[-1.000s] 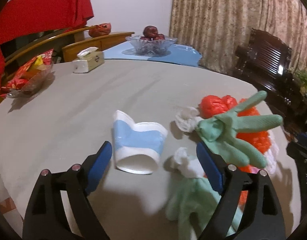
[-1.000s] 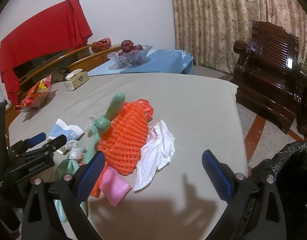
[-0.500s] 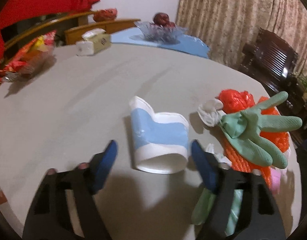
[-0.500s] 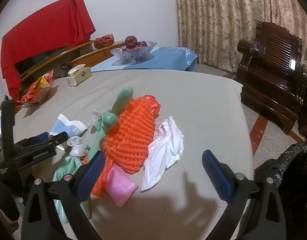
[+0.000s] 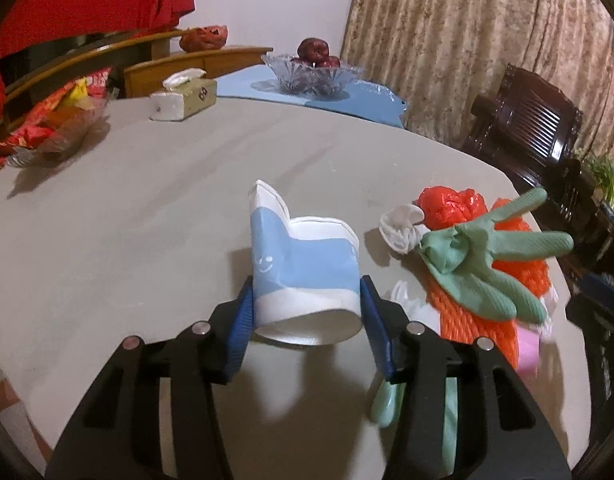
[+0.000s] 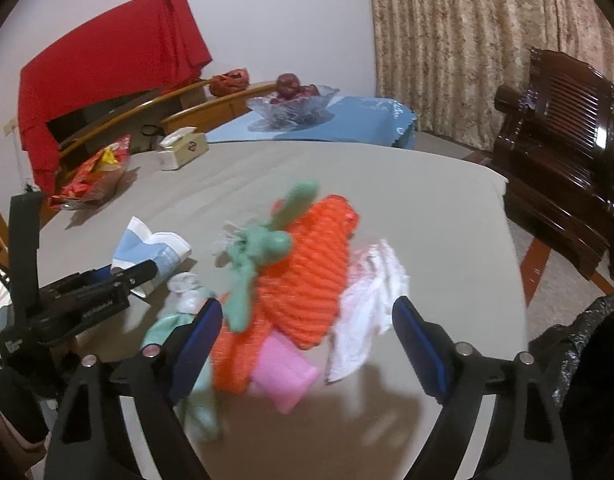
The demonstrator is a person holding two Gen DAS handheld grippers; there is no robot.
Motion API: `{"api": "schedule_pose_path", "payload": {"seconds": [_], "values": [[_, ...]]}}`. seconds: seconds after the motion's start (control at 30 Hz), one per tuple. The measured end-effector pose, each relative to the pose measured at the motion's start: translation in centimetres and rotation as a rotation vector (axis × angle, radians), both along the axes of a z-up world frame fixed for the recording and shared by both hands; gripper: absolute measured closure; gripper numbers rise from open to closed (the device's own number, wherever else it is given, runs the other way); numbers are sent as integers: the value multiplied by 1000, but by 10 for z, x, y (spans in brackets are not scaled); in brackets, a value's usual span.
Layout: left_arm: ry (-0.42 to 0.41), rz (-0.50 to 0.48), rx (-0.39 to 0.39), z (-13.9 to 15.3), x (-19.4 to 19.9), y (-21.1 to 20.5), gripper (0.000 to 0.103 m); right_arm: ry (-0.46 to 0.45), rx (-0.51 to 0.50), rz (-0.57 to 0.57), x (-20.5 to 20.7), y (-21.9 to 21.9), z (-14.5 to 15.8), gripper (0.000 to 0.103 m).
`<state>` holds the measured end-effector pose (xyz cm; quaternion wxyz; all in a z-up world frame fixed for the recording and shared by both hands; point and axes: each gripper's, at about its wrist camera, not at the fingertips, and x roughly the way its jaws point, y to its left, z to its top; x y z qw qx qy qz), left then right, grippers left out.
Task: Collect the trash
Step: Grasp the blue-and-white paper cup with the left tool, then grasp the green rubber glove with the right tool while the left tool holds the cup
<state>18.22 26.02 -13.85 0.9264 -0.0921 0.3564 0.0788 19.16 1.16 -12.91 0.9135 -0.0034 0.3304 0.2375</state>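
Note:
A crushed blue-and-white paper cup (image 5: pixel 303 272) lies on its side on the grey table (image 5: pixel 147 208). My left gripper (image 5: pixel 303 332) is closing on the cup's open end, and both blue pads touch its sides. To the right lies a heap of an orange net (image 6: pixel 311 280), a green rubber glove (image 6: pixel 263 244), a pink foam piece (image 6: pixel 285 376) and white plastic (image 6: pixel 367 304). My right gripper (image 6: pixel 307 344) hovers at the near edge of that heap. Its jaws are closing but stand wide, with the pink piece between them untouched.
A black trash bag (image 6: pixel 587 344) gapes at the table's right edge. At the far side are a tissue box (image 5: pixel 183 100), a bowl of snacks (image 5: pixel 55 128) and a glass fruit bowl (image 5: pixel 315 72). A dark wooden chair (image 6: pixel 567 140) stands beyond the table.
My left gripper moved forward and narrowed until its pads reached the paper cup. The right gripper came closer to the orange heap and its jaws drew in a little.

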Motion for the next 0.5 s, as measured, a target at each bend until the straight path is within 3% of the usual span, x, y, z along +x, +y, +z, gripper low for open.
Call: {"api": "schedule_pose_path", "payload": {"seconds": [0.23,0.5], "values": [[2,24,53,5,-33,12,54,8,32,89,-18,33,0,27],[10,49,53,2,-51,29,54,43,0,166,-27,72,-15,39]]}}
